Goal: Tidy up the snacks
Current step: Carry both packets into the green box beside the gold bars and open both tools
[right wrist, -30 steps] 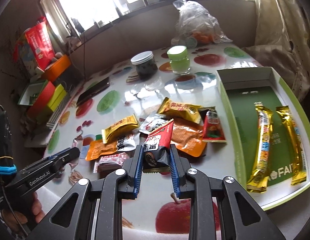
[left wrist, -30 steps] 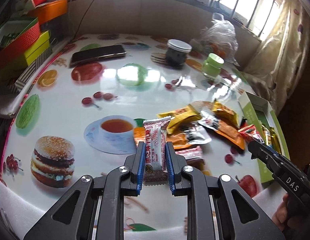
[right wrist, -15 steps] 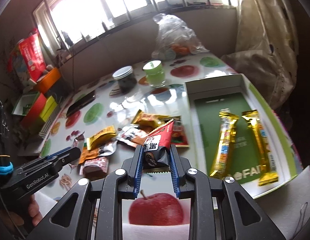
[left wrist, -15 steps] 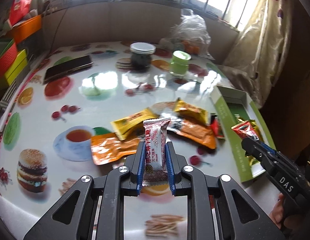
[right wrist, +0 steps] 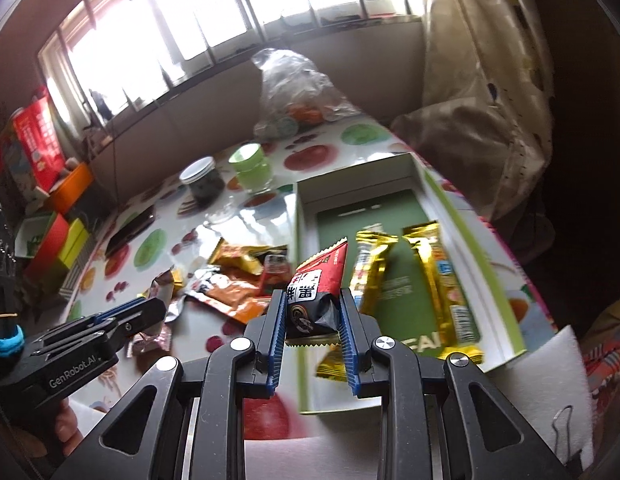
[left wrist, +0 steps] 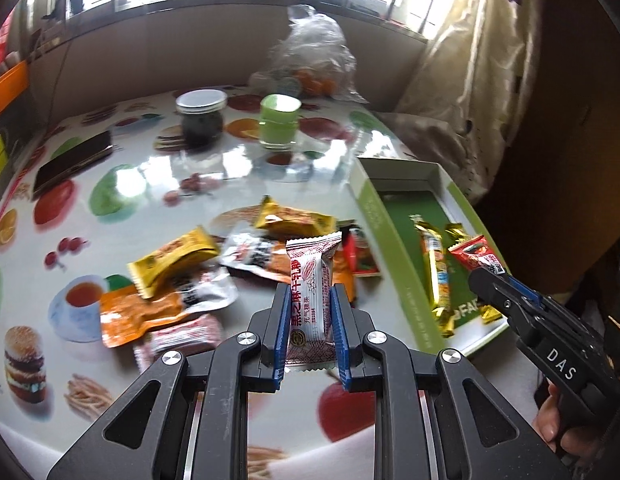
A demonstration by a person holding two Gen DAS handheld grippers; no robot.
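Note:
My left gripper [left wrist: 310, 300] is shut on a pink-and-white snack packet [left wrist: 312, 276], held above the table in front of the snack pile [left wrist: 213, 264]. My right gripper [right wrist: 313, 308] is shut on a red-and-black snack packet [right wrist: 316, 284], held over the near left edge of the green-rimmed box [right wrist: 506, 264]. Two gold snack bars [right wrist: 438, 276] lie in that box. In the left wrist view the right gripper [left wrist: 486, 280] hangs over the box [left wrist: 386, 216] with its red packet [left wrist: 476, 252]. In the right wrist view the left gripper [right wrist: 149, 312] is at lower left.
A dark jar [left wrist: 201, 118], a green jar [left wrist: 278, 120], a black phone [left wrist: 73, 162] and a plastic bag [left wrist: 314, 60] stand at the back of the fruit-print table. Coloured boxes [right wrist: 57, 240] sit at the left edge. A curtain [left wrist: 470, 80] hangs at right.
Both grippers have carried their packets to the right, toward the green box. The right gripper's packet now hangs over the box's near left edge.

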